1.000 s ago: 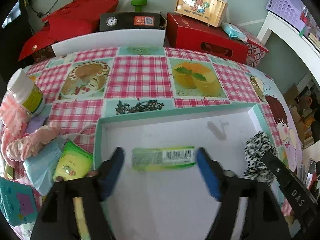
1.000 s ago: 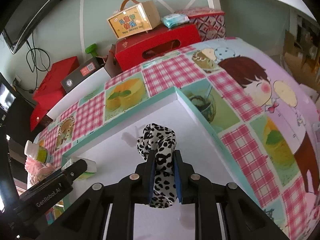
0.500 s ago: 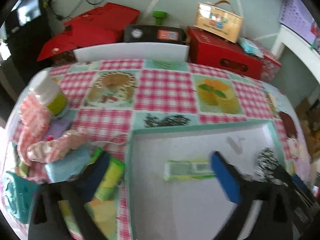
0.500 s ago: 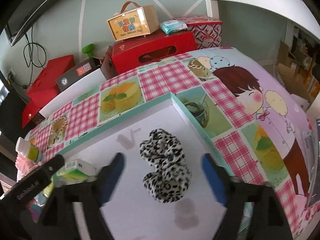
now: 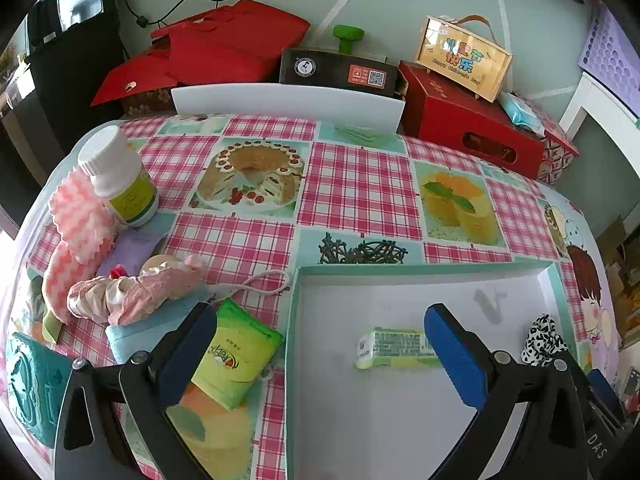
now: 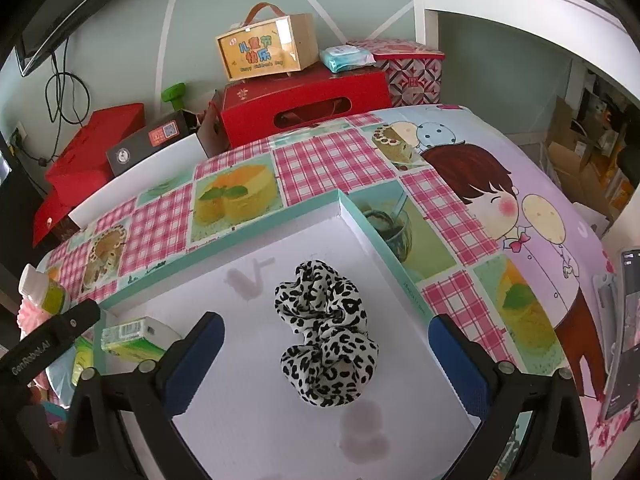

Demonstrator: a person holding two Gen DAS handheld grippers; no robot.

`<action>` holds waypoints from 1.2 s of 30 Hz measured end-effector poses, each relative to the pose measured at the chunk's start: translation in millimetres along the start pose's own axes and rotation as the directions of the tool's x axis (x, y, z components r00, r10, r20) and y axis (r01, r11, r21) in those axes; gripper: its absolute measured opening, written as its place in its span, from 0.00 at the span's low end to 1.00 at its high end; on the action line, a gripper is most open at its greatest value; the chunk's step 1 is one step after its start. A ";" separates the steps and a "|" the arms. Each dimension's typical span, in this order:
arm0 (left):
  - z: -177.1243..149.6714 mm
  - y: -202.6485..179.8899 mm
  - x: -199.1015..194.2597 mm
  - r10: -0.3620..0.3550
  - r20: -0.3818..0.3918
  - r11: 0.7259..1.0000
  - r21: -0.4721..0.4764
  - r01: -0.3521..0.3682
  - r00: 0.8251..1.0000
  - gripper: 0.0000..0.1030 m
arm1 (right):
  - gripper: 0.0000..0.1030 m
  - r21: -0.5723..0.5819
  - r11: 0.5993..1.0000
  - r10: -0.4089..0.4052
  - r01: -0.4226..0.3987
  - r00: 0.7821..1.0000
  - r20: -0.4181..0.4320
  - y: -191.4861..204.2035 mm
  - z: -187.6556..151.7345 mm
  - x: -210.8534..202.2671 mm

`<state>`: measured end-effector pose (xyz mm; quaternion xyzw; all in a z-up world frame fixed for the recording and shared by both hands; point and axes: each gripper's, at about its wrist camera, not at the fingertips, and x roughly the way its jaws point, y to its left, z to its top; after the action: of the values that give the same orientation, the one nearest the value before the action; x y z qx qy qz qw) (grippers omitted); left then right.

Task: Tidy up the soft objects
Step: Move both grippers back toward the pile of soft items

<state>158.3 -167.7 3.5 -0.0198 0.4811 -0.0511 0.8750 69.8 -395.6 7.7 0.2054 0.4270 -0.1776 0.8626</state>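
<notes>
Both drops are done: the right gripper has just spread its fingers wide around the leopard scrunchie lying in the tray. The left gripper, fingers likewise just opened and empty, hangs beside the tissue pack. Next comes the green pouch at its nine o'clock.

Bright daylight, sharp, fisheye-warped edges

Left gripper: jaws wide, holding nothing.
Tray: near right; green tissue pack and leopard scrunchie inside.
Near left: green pouch, pink fabrics.
</notes>
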 end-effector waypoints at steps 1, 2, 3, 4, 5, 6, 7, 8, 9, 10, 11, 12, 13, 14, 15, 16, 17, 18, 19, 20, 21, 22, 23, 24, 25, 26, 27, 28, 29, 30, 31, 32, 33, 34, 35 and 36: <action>0.0 0.2 0.1 0.000 -0.002 1.000 0.000 0.000 1.000 1.00 | 1.00 -0.002 1.000 -0.002 0.002 1.000 -0.002 0.5 -0.2 0.4; 0.1 0.6 0.5 0.002 -0.005 1.000 0.000 -0.002 1.000 1.00 | 1.00 -0.003 1.000 -0.004 0.004 1.000 -0.003 0.4 -0.3 0.5; -0.1 0.8 0.6 0.006 -0.007 1.000 0.001 -0.006 1.000 1.00 | 1.00 -0.004 1.000 -0.006 0.006 1.000 -0.004 0.6 -0.4 0.6; -0.1 1.2 1.3 0.011 -0.013 1.000 0.005 -0.011 1.000 1.00 | 1.00 -0.007 1.000 -0.008 0.008 1.000 -0.004 1.0 -0.4 0.4; -0.2 1.8 2.6 0.019 -0.026 1.000 0.010 -0.019 0.999 1.00 | 1.00 -0.008 1.000 -0.010 0.010 1.000 -0.003 1.1 -0.4 0.3; 0.0 2.7 4.1 0.026 -0.040 1.000 0.015 -0.025 0.999 1.00 | 1.00 -0.013 1.000 -0.012 0.012 1.000 -0.001 2.1 -0.2 -0.3; 0.1 4.3 5.2 0.034 -0.059 0.999 0.017 -0.033 0.998 1.00 | 1.00 -0.019 1.000 -0.014 0.014 1.000 0.001 3.1 0.0 -0.8; 0.2 6.1 4.5 0.034 -0.063 0.999 0.014 -0.034 0.997 1.00 | 1.00 -0.027 1.000 -0.017 0.017 1.000 0.004 5.1 0.1 -1.6; 0.7 8.1 3.2 0.033 -0.063 0.999 0.007 -0.032 0.997 1.00 | 1.00 -0.032 0.999 -0.018 0.018 1.000 0.007 6.7 -0.1 -2.3; 1.8 10.7 0.8 0.029 -0.061 1.000 -0.002 -0.029 0.998 1.00 | 1.00 -0.040 0.999 -0.015 0.015 1.000 0.009 9.8 -0.2 -3.1; 3.2 12.9 -1.9 0.024 -0.057 1.000 -0.008 -0.025 0.998 1.00 | 1.00 -0.049 0.999 -0.007 0.007 1.000 0.011 13.5 -0.5 -4.1; 5.0 15.5 -5.8 0.020 -0.049 1.000 -0.012 -0.021 0.999 1.00 | 1.00 -0.057 0.998 0.002 -0.001 1.000 0.014 16.9 -0.6 -5.2; 6.4 17.8 -8.8 0.019 -0.043 1.000 -0.014 -0.020 0.999 1.00 | 1.00 -0.063 0.998 0.012 -0.011 1.000 0.017 20.7 -0.7 -6.3; 8.2 20.7 -13.1 0.019 -0.033 1.000 -0.018 -0.020 0.999 1.00 | 1.00 -0.067 0.998 0.019 -0.018 1.000 0.018 23.4 -0.9 -6.9; 9.8 23.0 -16.0 0.020 -0.026 1.000 -0.021 -0.020 0.999 1.00 | 1.00 -0.069 0.997 0.029 -0.027 0.999 0.019 27.0 -1.1 -7.8; 11.6 26.4 -20.8 0.023 -0.015 0.999 -0.023 -0.023 1.000 1.00 | 1.00 -0.067 0.997 0.043 -0.042 0.999 0.019 31.4 -1.6 -8.7; 13.2 28.5 -23.3 0.026 -0.008 0.999 -0.024 -0.026 1.000 1.00 | 1.00 -0.066 0.996 0.054 -0.053 0.998 0.017 34.0 -1.8 -9.0; 14.9 31.2 -26.9 0.031 0.001 0.999 -0.024 -0.031 1.000 1.00 | 1.00 -0.066 0.995 0.080 -0.079 0.997 0.011 38.9 -2.6 -9.2; 16.6 34.7 -30.6 0.035 0.011 0.999 -0.025 -0.034 0.999 1.00 | 1.00 -0.069 0.993 0.097 -0.096 0.995 0.007 42.7 -3.5 -9.2; 18.1 38.5 -33.9 0.036 0.019 0.999 -0.027 -0.036 0.999 1.00 | 1.00 -0.075 0.991 0.113 -0.112 0.994 0.002 47.6 -4.6 -9.5; 20.4 44.1 -37.7 0.035 0.027 0.999 -0.028 -0.034 0.999 1.00 | 1.00 -0.082 0.989 0.120 -0.119 0.993 0.000 51.8 -5.8 -10.1; 22.0 49.0 -40.1 0.035 0.031 0.999 -0.030 -0.034 0.999 1.00 | 1.00 -0.095 0.988 0.123 -0.122 0.992 -0.001 57.6 -7.2 -10.5; 24.6 56.8 -43.6 0.045 0.038 0.998 -0.037 -0.044 0.998 1.00 | 1.00 -0.107 0.987 0.122 -0.122 0.992 0.000 62.7 -8.9 -10.7; 26.3 63.2 -46.8 0.061 0.045 0.997 -0.043 -0.059 0.997 1.00 | 1.00 -0.126 0.984 0.124 -0.123 0.992 -0.002 69.3 -10.8 -10.8; 28.7 73.2 -50.6 0.095 0.055 0.994 -0.051 -0.092 0.994 1.00 | 1.00 -0.140 0.982 0.128 -0.127 0.992 -0.005 74.6 -12.4 -10.3; 29.7 78.9 -52.5 0.116 0.060 0.992 -0.055 -0.113 0.991 1.00 | 1.00 -0.151 0.980 0.132 -0.132 0.991 -0.008 79.5 -13.9 -10.1; 31.1 86.3 -54.5 0.142 0.064 0.989 -0.061 -0.138 0.988 1.00 | 1.00 -0.158 0.978 0.136 -0.136 0.991 -0.010 82.2 -15.3 -10.1; 32.5 95.6 -56.4 0.167 0.067 0.984 -0.073 -0.162 0.984 1.00 | 1.00 -0.167 0.975 0.145 -0.145 0.989 -0.015 87.7 -17.1 -10.0; 33.3 104.7 -57.5 0.182 0.067 0.980 -0.090 -0.176 0.981 1.00 | 1.00 -0.173 0.973 0.153 -0.153 0.988 -0.018 91.1 -18.7 -10.0; 33.9 114.1 -58.4 0.190 0.064 0.977 -0.109 -0.182 0.980 1.00 | 1.00 -0.178 0.971 0.160 -0.161 0.987 -0.020 94.8 -19.9 -10.2; 34.5 126.4 -59.1 0.195 0.058 0.973 -0.138 -0.186 0.979 1.00 | 1.00 -0.182 0.969 0.166 -0.167 0.986 -0.022 97.8 -20.8 -9.8; 33.8 134.2 -59.6 0.201 0.054 0.969 -0.154 -0.191 0.978 1.00 | 1.00 -0.187 0.967 0.170 -0.171 0.985 -0.023 100.3 -21.4 -10.0; 33.5 142.6 -59.7 0.211 0.049 0.964 -0.173 -0.200 0.976 1.00 | 1.00 -0.194 0.965 0.173 -0.174 0.985 -0.024 103.5 -22.4 -10.1; 33.4 151.6 -59.8 0.224 0.044 0.959 -0.190 -0.212 0.974 1.00 | 1.00 -0.205 0.963 0.174 -0.175 0.984 -0.023 108.4 -23.9 -10.4; 32.7 159.6 -60.4 0.238 0.041 0.953 -0.206 -0.224 0.970 1.00 | 1.00 -0.214 0.961 0.175 -0.175 0.984 -0.022 112.2 -25.0 -10.8; 31.8 167.0 -61.5 0.251 0.039 0.946 -0.220 -0.237 0.967 1.00 | 1.00 -0.220 0.960 0.175 -0.175 0.984 -0.021 114.8 -25.4 -10.6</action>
<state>164.2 4.5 58.2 -0.0556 0.4530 0.1100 0.8830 102.2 -283.4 25.5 0.1450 0.4249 -0.0517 0.8920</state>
